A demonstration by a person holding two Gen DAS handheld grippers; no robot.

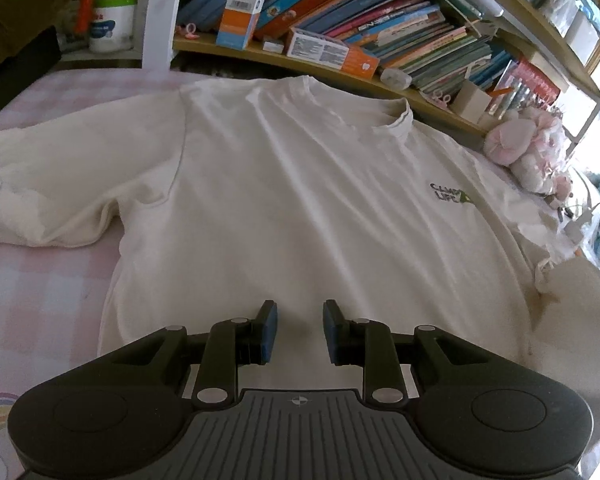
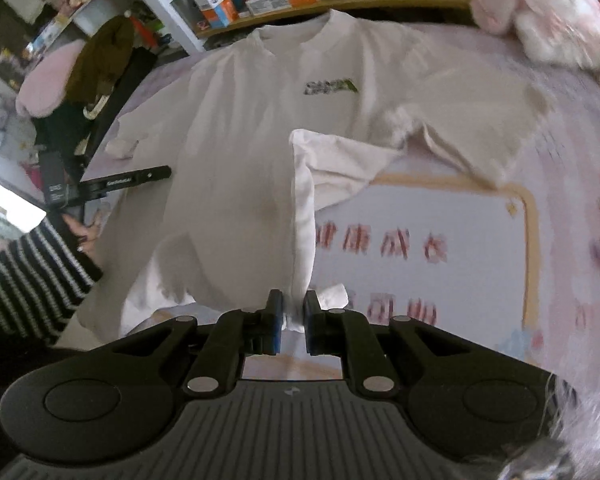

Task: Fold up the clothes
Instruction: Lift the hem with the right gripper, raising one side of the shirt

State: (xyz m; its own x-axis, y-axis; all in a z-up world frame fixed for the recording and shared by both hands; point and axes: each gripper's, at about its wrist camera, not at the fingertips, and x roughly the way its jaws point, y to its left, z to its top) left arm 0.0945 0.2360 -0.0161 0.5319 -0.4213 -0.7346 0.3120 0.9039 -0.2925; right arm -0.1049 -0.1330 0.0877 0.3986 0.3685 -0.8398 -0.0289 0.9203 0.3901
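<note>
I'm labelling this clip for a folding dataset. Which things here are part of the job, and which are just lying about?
Part of the job:
white T-shirt, spread on the bed
right gripper, shut on the shirt's lifted edge
left gripper, open over the shirt's lower part

Just lying about:
books on the shelf
orange boxes
pink plush toy
white tub

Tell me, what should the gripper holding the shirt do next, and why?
Probably carry the pinched edge across toward the logo. The right gripper is shut on the white T-shirt, with that side lifted and partly folded over.
</note>
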